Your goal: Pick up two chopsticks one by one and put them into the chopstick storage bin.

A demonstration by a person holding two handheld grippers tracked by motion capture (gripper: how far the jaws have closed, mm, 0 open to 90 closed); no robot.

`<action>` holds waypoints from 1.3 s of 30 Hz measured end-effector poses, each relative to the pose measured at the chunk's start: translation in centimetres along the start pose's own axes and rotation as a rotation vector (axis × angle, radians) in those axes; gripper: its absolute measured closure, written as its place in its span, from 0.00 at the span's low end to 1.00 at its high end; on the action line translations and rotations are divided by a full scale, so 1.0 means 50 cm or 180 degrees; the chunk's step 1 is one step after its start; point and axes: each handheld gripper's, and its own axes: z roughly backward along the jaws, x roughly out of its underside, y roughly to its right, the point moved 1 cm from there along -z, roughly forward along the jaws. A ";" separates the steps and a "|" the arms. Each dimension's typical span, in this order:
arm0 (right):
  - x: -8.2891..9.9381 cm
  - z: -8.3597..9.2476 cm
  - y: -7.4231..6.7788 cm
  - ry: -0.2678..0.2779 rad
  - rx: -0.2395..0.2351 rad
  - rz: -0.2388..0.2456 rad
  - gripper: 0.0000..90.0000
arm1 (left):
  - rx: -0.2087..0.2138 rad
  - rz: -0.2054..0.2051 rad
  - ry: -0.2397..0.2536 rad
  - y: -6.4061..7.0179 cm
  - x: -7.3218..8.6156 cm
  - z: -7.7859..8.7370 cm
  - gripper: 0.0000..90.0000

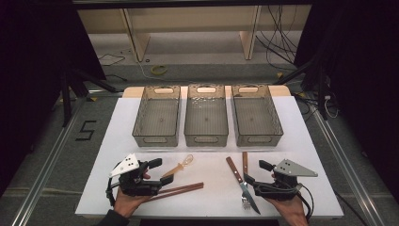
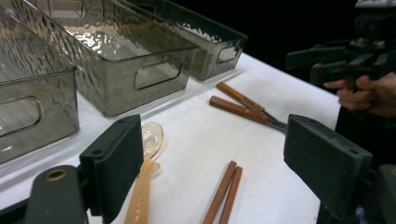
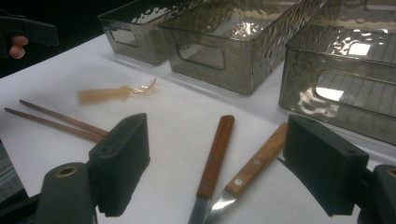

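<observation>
Both grippers are hovering wide open and empty at the near edge of the white table. The left gripper [image 1: 157,175] is sitting nearer the translucent amber plastic spoon [image 1: 179,166], whose long axis is running diagonally away toward the three smoked plastic bins [image 1: 205,136]. The right gripper [image 1: 256,175] is facing the wooden-handled knife [image 1: 241,182].

White-topped table [image 1: 207,188] — three clear ribbed bins in a row along the far side: left bin [image 1: 157,116], middle bin [image 1: 206,116], right bin [image 1: 256,115]. Nearer, lying flat — translucent spoon [image 1: 180,166] and brown chopsticks [image 1: 181,190] at left, wooden-handled knife [image 1: 240,181] and fork [image 1: 245,165] at right, handles close together.
</observation>
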 end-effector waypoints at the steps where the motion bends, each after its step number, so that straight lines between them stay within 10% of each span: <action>1: 0.000 0.000 0.000 -0.0001 -0.0010 -0.0001 0.27 | 0.0029 0.0044 -0.0019 -0.002 -0.001 0.000 0.22; 15: -0.003 0.002 0.001 0.0038 -0.0032 -0.0025 0.27 | 0.0024 -0.0048 -0.0373 -0.008 -0.017 -0.002 0.22; 22: -0.005 0.001 -0.003 0.0024 -0.0062 0.0002 0.28 | -0.0054 -0.0329 -0.1077 -0.012 -0.037 -0.016 0.23; 34: -0.007 0.003 -0.003 0.0012 -0.0073 0.0050 0.28 | -0.0153 -0.0511 -0.1635 -0.023 -0.060 -0.011 0.27; 39: -0.007 0.002 -0.004 -0.0002 -0.0090 0.0054 0.28 | -0.0118 -0.0634 -0.2164 -0.024 -0.046 -0.025 0.35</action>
